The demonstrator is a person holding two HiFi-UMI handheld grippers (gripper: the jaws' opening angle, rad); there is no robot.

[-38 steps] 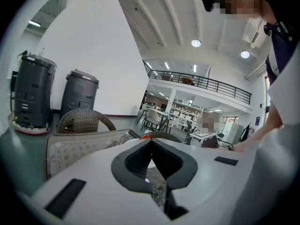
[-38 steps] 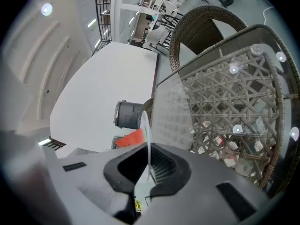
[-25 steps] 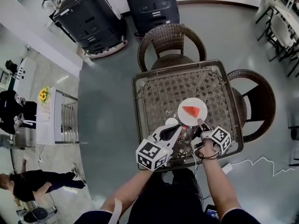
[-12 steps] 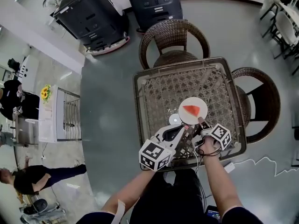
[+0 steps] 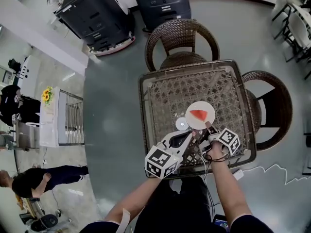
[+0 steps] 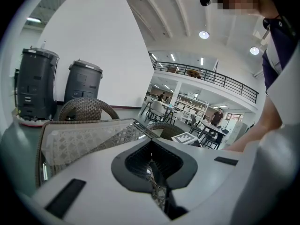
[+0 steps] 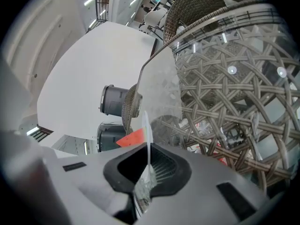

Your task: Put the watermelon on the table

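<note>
Head view: the watermelon slice (image 5: 198, 114) lies on a white plate (image 5: 200, 105) over the near part of the glass-topped wicker table (image 5: 194, 67), just beside a small white disc (image 5: 181, 124) (whether the plate rests on the glass cannot be told). Right gripper view shows the right gripper (image 7: 149, 165) clamped on the plate's near rim, which stands edge-on between its jaws. The left gripper (image 5: 188, 135), near the disc, has its jaws closed together with nothing between them.
</note>
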